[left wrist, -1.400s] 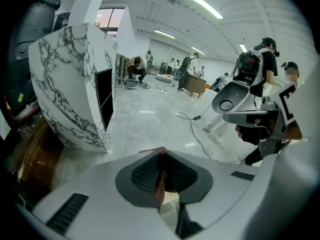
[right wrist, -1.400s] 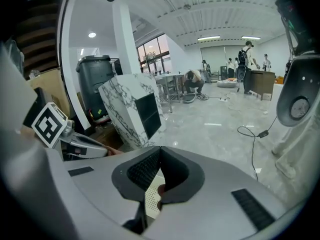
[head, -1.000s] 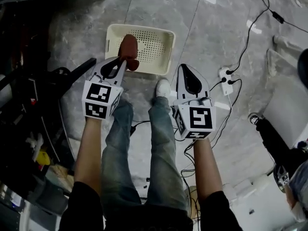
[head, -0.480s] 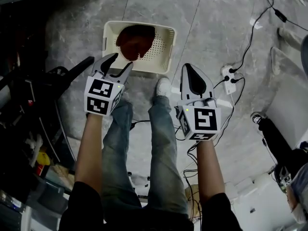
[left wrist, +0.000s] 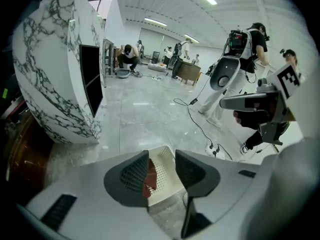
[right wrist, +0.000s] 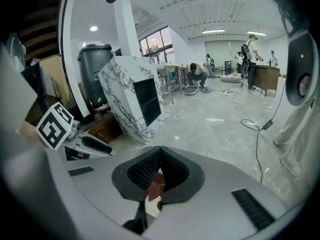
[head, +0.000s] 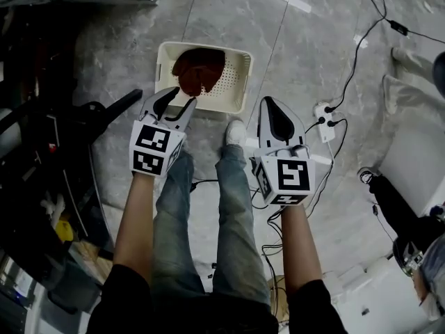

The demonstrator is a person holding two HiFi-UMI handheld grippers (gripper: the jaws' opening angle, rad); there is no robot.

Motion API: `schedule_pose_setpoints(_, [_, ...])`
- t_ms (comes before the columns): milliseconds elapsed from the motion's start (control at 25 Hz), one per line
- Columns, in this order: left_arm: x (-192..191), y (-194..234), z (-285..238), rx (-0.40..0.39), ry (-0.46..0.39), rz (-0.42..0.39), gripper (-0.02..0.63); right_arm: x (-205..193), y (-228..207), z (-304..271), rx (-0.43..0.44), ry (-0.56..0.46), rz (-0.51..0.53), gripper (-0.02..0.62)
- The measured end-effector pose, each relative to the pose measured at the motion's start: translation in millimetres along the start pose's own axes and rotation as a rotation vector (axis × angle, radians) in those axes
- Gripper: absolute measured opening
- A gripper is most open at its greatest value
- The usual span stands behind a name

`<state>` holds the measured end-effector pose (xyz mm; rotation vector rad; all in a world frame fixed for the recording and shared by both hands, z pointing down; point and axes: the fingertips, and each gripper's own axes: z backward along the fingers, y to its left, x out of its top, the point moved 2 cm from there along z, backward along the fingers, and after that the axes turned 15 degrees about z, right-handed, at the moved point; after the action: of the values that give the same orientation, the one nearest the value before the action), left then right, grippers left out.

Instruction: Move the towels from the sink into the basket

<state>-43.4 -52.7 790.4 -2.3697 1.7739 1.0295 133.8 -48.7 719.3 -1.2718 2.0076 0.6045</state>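
A cream perforated basket (head: 235, 88) stands on the grey floor ahead of my feet. In it lies a crumpled red-brown towel (head: 198, 68), to the left side. My left gripper (head: 179, 100) hovers over the basket's near left rim. Its jaws have just swung wide and come in a little; they stand open with nothing between them. In the left gripper view the towel (left wrist: 150, 180) and basket (left wrist: 167, 183) show through the gap of that gripper (left wrist: 162, 170). My right gripper (head: 270, 104) is shut and empty, to the right of the basket; its own view shows the closed tips (right wrist: 159, 153).
A marble-patterned cabinet (left wrist: 55, 69) stands left of the basket, dark equipment (head: 49, 152) beside it. A power strip (head: 324, 114) and cables (head: 354, 61) lie on the floor at right. My legs and white shoe (head: 235, 131) are just behind the basket. People stand in the background.
The left gripper, shut on the towel above the basket's near edge a second ago, has opened. The towel has dropped into the basket and lies there spread out.
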Motion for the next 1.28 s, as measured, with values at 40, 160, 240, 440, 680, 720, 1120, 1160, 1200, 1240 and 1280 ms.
schedule_pose_setpoints(40, [2.0,-2.6,5.1,-0.001,-0.007,0.003,0.168,4.2,1.7,3.6,0.001,-0.003,0.001,0.015])
schedule_pose_setpoints(160, [7.7,-11.2,22.2,-0.001,-0.03,0.004,0.134,16.1,7.7,15.3,0.005,-0.012,0.002,0.015])
schedule_pose_setpoints(240, [14.3,-17.1,35.1,0.012,-0.058,-0.003,0.07,24.8,11.1,22.1,0.01,-0.02,0.006,0.015])
schedule_pose_setpoints(440, [35.3,-33.3,69.0,0.027,-0.111,0.003,0.017,54.0,16.6,38.5,0.021,-0.048,0.018,0.015])
schedule_pose_setpoints(680, [72.7,-49.6,124.3,0.04,-0.197,0.004,0.017,106.0,21.3,67.7,0.033,-0.101,0.04,0.015])
schedule_pose_setpoints(720, [79.6,-53.1,133.8,0.042,-0.209,-0.004,0.017,114.7,21.8,72.7,0.036,-0.109,0.042,0.015])
schedule_pose_setpoints(1120, [154.5,-77.2,230.9,0.094,-0.356,-0.007,0.015,217.2,26.9,122.7,0.048,-0.208,0.074,0.015])
schedule_pose_setpoints(1160, [159.0,-79.9,240.9,0.097,-0.367,-0.002,0.015,223.2,27.8,128.8,0.046,-0.213,0.08,0.015])
schedule_pose_setpoints(1200, [163.3,-82.5,250.9,0.1,-0.379,0.004,0.015,228.5,28.7,134.9,0.045,-0.216,0.086,0.015])
schedule_pose_setpoints(1240, [167.3,-85.0,260.8,0.104,-0.391,0.01,0.015,234.2,29.8,141.3,0.044,-0.218,0.09,0.015])
schedule_pose_setpoints(1280, [171.1,-87.6,270.5,0.11,-0.404,0.017,0.015,241.4,31.2,148.1,0.043,-0.222,0.089,0.015])
